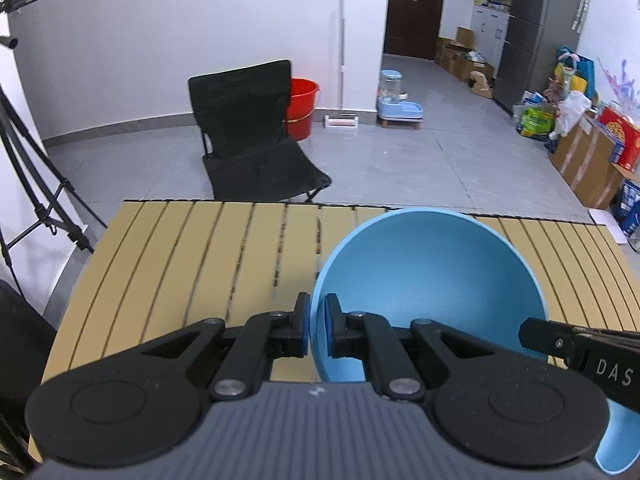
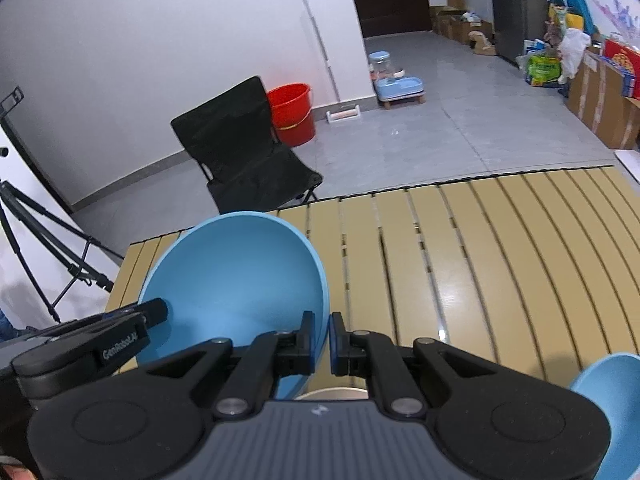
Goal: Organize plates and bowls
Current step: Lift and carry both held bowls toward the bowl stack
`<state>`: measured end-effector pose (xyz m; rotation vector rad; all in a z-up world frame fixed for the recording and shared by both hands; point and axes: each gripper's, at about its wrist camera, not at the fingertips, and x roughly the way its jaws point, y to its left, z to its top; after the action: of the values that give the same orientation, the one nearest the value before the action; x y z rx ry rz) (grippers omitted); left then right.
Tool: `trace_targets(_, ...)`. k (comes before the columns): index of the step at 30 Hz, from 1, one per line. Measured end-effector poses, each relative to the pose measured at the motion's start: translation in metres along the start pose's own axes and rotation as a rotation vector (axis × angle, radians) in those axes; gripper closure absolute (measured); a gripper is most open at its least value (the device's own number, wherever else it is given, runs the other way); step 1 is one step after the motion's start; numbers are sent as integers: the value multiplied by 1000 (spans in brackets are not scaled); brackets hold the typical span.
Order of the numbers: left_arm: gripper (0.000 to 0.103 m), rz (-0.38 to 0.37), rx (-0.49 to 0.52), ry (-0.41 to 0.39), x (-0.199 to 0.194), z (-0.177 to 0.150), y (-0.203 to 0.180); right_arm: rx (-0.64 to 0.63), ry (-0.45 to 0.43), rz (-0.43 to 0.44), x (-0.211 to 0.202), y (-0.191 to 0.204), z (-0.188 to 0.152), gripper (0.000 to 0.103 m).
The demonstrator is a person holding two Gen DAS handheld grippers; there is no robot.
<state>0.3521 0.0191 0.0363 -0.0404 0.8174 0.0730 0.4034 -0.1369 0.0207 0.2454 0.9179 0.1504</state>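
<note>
A large blue bowl (image 1: 432, 276) is held between both grippers above the slatted tan table (image 1: 180, 264). My left gripper (image 1: 318, 330) is shut on its left rim. My right gripper (image 2: 321, 342) is shut on its right rim; the bowl (image 2: 236, 280) fills the left of the right wrist view. Each gripper shows in the other's view, the right one (image 1: 580, 354) and the left one (image 2: 100, 336). A second blue bowl (image 2: 612, 396) sits at the lower right, also seen in the left wrist view (image 1: 618, 444). A pale round rim (image 2: 332, 393) peeks out under the right gripper.
A black folding chair (image 1: 256, 132) stands beyond the table's far edge, with a red bucket (image 1: 302, 106) behind it. A tripod (image 1: 32, 184) stands at the left. Boxes and bags (image 1: 592, 148) line the right wall.
</note>
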Motion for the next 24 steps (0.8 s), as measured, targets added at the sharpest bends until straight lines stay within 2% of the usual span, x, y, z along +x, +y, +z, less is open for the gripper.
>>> trace_targets(24, 95, -111, 168, -23, -49, -51, -153, 143, -90, -94, -93, -145, -45, 97)
